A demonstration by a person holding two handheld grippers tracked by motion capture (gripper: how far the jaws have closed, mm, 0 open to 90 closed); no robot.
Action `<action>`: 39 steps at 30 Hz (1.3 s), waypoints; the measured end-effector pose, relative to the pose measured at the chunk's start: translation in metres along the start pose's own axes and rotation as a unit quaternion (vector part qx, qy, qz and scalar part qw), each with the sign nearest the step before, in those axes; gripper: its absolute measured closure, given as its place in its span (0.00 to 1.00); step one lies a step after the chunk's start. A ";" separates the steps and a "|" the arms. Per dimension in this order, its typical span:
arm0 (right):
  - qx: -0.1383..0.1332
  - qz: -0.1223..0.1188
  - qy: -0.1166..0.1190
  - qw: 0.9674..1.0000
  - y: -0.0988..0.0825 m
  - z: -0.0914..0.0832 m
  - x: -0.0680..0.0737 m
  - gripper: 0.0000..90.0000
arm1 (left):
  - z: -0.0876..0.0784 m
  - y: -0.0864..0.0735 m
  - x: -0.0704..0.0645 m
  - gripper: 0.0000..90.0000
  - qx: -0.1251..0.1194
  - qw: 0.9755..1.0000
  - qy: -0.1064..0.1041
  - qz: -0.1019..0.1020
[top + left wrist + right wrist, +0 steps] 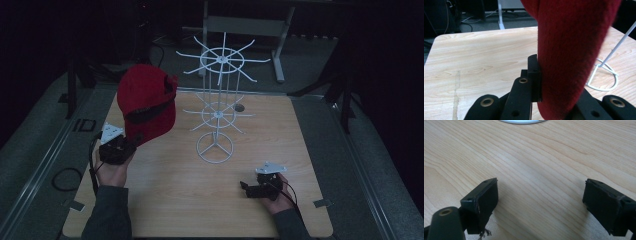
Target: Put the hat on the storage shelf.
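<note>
we count one red cap point(146, 102), one white wire display rack point(216, 102), one wooden tabletop point(170, 200) and two hand-held grippers.

the left gripper point(131, 141) is clenched on the cap. in the left gripper view the red fabric point(571, 50) fills the gap between the two black jaws, with one jaw pad pressed flat against its left face and the other jaw mostly covered behind its right face. in the high view the cap rises from those jaws, off the tabletop, its crown up and away from the hand. we see one dark band across the cap's underside, above the jaws.

the right gripper point(244, 186) is released. in the right gripper view point(541, 202) its two jaws stand well apart over bare wood grain, with nothing between the pads. a curved white edge of the rack base point(522, 121) lies ahead of these jaws, well apart from them.

the rack stands upright, to the right of the left jaws and beyond the right jaws. we count two spoked rings on its one central post and one round base ring point(214, 147) on the wood. in the left gripper view part of that base ring point(607, 77) and one slanting white rod lie just right of the held fabric. whether the cap touches any spoke we cannot tell.
</note>
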State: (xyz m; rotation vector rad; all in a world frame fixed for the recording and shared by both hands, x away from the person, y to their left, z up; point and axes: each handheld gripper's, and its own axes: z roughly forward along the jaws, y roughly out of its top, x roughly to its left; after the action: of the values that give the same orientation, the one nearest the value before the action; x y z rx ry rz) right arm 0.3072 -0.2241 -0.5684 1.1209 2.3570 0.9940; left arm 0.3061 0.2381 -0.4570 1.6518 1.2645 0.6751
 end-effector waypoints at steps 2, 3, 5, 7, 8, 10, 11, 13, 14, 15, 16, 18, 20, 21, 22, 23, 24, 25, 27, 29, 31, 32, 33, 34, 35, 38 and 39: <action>0.000 0.000 0.000 1.000 0.000 0.000 0.000 0.14 | 0.000 0.002 0.000 0.95 -0.003 1.000 0.000 -0.002; 0.000 0.000 0.000 1.000 0.000 0.000 0.000 0.14 | 0.000 0.003 0.000 0.95 -0.003 1.000 0.000 -0.002; 0.000 0.000 0.000 1.000 0.000 0.000 0.000 0.14 | -0.001 0.004 0.000 0.95 -0.005 1.000 0.000 -0.002; 0.000 0.000 0.000 1.000 0.000 0.000 0.000 0.14 | -0.001 0.006 0.000 0.95 -0.008 1.000 -0.001 -0.002; 0.000 0.000 0.000 1.000 0.000 0.000 0.000 0.14 | -0.002 0.006 -0.001 0.95 -0.009 1.000 -0.001 -0.001; 0.000 0.000 0.000 1.000 0.000 0.000 0.000 0.14 | -0.002 0.008 -0.001 0.95 -0.012 1.000 -0.001 -0.003; 0.000 0.000 0.000 1.000 0.000 0.000 0.000 0.14 | -0.002 0.009 -0.002 0.95 -0.013 1.000 0.000 -0.002; 0.000 0.000 0.000 1.000 0.000 0.000 0.000 0.14 | -0.003 0.010 -0.002 0.95 -0.016 1.000 0.000 -0.001; 0.001 -0.001 0.000 1.000 0.000 0.000 0.000 0.14 | -0.003 0.011 -0.003 0.95 -0.017 1.000 0.000 -0.002; 0.000 0.000 0.000 1.000 0.000 0.000 0.000 0.14 | -0.003 0.012 -0.003 0.95 -0.019 1.000 0.001 -0.003; 0.000 0.000 0.000 1.000 0.000 0.000 0.000 0.14 | -0.003 0.013 -0.003 0.95 -0.020 1.000 0.000 -0.002; 0.000 0.000 0.000 1.000 0.000 0.000 0.000 0.14 | -0.004 0.014 -0.004 0.95 -0.023 1.000 0.000 -0.004; 0.000 0.000 0.000 1.000 0.000 0.000 0.000 0.14 | -0.003 0.016 -0.005 0.95 -0.026 1.000 0.000 -0.003; 0.000 0.000 0.000 1.000 0.000 0.000 0.000 0.14 | -0.003 0.017 -0.005 0.95 -0.027 1.000 -0.001 -0.005; 0.000 0.000 0.000 1.000 0.000 0.000 0.000 0.14 | -0.004 0.018 -0.005 0.95 -0.027 1.000 0.000 -0.003; 0.000 0.000 0.000 1.000 0.000 0.000 0.000 0.14 | -0.004 0.019 -0.005 0.95 -0.029 1.000 0.000 -0.002; 0.000 -0.001 0.000 1.000 0.000 0.000 0.000 0.14 | -0.004 0.020 -0.006 0.95 -0.029 1.000 -0.001 -0.001; 0.000 -0.001 0.000 1.000 0.000 0.000 0.000 0.14 | -0.004 0.021 -0.006 0.95 -0.030 1.000 0.000 -0.001; 0.000 -0.001 0.000 1.000 0.000 0.000 0.000 0.14 | -0.005 0.023 -0.007 0.95 -0.033 0.999 -0.001 0.001; 0.000 -0.001 0.000 1.000 0.000 0.000 0.000 0.14 | -0.006 0.025 -0.007 0.95 -0.035 0.999 -0.001 0.002; 0.000 -0.001 0.000 1.000 0.000 0.000 0.000 0.14 | -0.007 0.026 -0.007 0.95 -0.037 0.999 -0.001 0.001; 0.000 -0.001 0.000 1.000 0.000 0.000 0.000 0.14 | -0.007 0.027 -0.007 0.95 -0.037 0.999 0.000 0.000; 0.000 -0.001 0.000 1.000 0.000 0.000 0.000 0.14 | -0.008 0.028 -0.007 0.95 -0.039 0.999 -0.001 -0.001; 0.000 -0.001 0.000 1.000 0.000 0.000 0.000 0.14 | -0.008 0.028 -0.007 0.95 -0.040 0.999 0.000 0.000; 0.000 -0.001 0.000 1.000 0.000 0.000 0.000 0.14 | -0.008 0.029 -0.007 0.95 -0.041 0.999 0.000 0.000; 0.000 -0.001 0.000 1.000 0.000 0.000 0.000 0.14 | -0.010 0.030 -0.007 0.95 -0.045 0.999 -0.001 0.000; 0.000 -0.001 0.000 1.000 0.000 0.000 0.000 0.14 | -0.010 0.031 -0.007 0.95 -0.046 0.999 0.000 0.000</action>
State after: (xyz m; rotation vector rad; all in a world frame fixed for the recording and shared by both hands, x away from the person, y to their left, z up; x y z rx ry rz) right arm 0.3073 -0.2242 -0.5683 1.1189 2.3580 0.9924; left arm 0.3088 0.2335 -0.4241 1.5782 1.2150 0.7221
